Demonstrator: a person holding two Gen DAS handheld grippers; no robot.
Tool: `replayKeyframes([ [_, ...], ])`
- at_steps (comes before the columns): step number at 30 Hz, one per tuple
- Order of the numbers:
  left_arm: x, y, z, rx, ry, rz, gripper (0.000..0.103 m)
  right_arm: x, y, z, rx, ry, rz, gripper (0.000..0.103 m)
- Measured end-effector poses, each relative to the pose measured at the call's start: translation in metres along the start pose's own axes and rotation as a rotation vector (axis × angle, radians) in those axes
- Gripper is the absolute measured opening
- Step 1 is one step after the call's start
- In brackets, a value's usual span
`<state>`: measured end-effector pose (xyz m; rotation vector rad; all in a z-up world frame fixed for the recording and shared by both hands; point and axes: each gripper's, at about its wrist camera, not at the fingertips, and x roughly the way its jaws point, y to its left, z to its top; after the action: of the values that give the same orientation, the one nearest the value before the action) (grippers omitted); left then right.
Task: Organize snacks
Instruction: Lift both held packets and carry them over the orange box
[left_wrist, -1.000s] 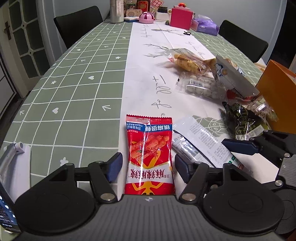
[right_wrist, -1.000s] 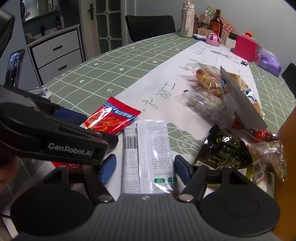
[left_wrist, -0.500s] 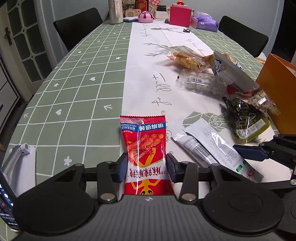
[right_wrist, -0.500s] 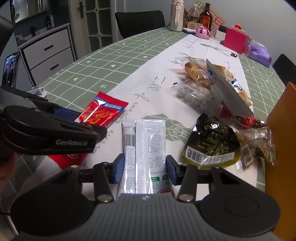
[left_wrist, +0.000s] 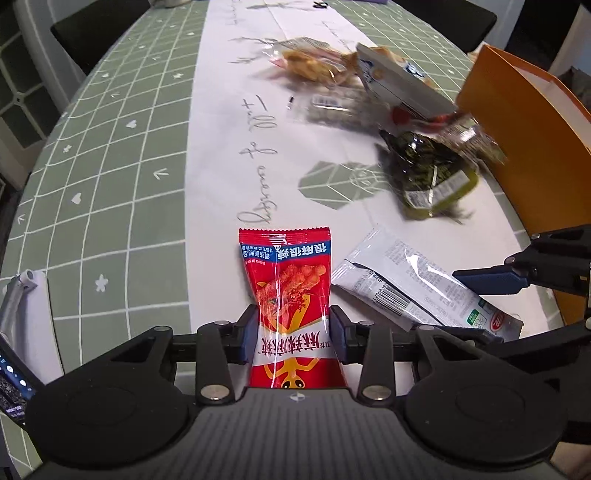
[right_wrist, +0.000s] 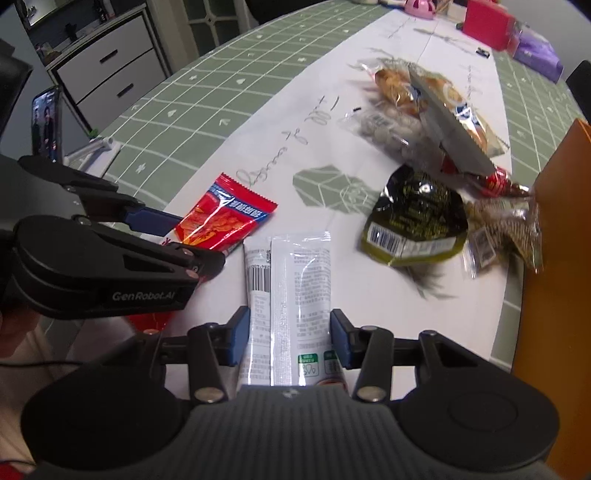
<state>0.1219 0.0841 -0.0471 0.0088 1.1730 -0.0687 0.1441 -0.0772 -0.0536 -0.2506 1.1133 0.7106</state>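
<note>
Where the gripper bodies fill the lower edge of both wrist views, the near ends of the two held packets are cut off from sight, so how far each sits into its jaws cannot be told. Left gripper (left_wrist: 293, 334) has its blue pads pressed on the two sides of the glossy red foil snack packet with orange print (left_wrist: 290, 295); the log-side reading is that the jaws are closing, and the packet is pinched inward at the pads, its far end standing free of the white-and-green gridded tablecloth (left_wrist: 122, 206). Right gripper (right_wrist: 290, 338) has its pads against both long edges of the white and clear plastic sachet with a barcode (right_wrist: 291, 280), gripped near its green-labelled end. Both grippers point steeply down toward the table, side by side, left tool seen at the left edge of the right wrist view. Farther packets are motion-blurred: dark green foil pouch (right_wrist: 415, 221), clear bag of pale round sweets (right_wrist: 388, 131), clear bag of golden fried snacks (right_wrist: 399, 88) and a silver-backed bag (right_wrist: 454, 129) leaning over them; their print is unreadable. Orange cardboard box (left_wrist: 524, 144) is cut by the right frame edge. Phone on a white stand (right_wrist: 46, 122) shows at far left, screen content too small to read.
</note>
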Motion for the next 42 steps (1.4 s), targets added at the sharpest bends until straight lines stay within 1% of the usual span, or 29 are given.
replayKeyframes([
  [5, -0.012, -0.008, 0.002, 0.024, 0.041, -0.016, 0.044, -0.021, -0.003, -0.005, -0.025, 0.009, -0.002, 0.045],
  [8, -0.025, -0.013, 0.007, 0.041, 0.041, -0.019, 0.044, -0.037, -0.004, -0.006, -0.048, -0.01, -0.031, 0.045],
  [14, -0.063, -0.029, 0.028, 0.077, -0.023, -0.03, 0.044, -0.082, -0.017, -0.002, -0.056, -0.082, -0.076, 0.045],
  [18, -0.086, -0.049, 0.046, 0.093, -0.102, -0.065, 0.044, -0.12, -0.03, 0.002, -0.061, -0.154, -0.128, 0.045],
  [22, -0.098, -0.081, 0.064, 0.116, -0.161, -0.117, 0.044, -0.151, -0.051, 0.003, -0.059, -0.196, -0.203, 0.045],
  [26, -0.103, -0.119, 0.077, 0.149, -0.207, -0.164, 0.044, -0.171, -0.08, -0.004, -0.04, -0.195, -0.298, 0.045],
  [29, -0.102, -0.147, 0.089, 0.169, -0.217, -0.212, 0.044, -0.178, -0.11, -0.013, 0.003, -0.167, -0.353, 0.045],
  [31, -0.097, -0.166, 0.097, 0.186, -0.22, -0.216, 0.044, -0.179, -0.127, -0.02, 0.03, -0.149, -0.369, 0.045],
  [34, -0.084, -0.191, 0.108, 0.207, -0.203, -0.229, 0.044, -0.176, -0.151, -0.03, 0.067, -0.126, -0.382, 0.045],
  [38, -0.065, -0.221, 0.114, 0.257, -0.203, -0.2, 0.044, -0.164, -0.174, -0.041, 0.099, -0.098, -0.381, 0.045],
  [42, -0.042, -0.246, 0.116, 0.322, -0.147, -0.168, 0.044, -0.143, -0.187, -0.046, 0.106, -0.056, -0.385, 0.045],
])
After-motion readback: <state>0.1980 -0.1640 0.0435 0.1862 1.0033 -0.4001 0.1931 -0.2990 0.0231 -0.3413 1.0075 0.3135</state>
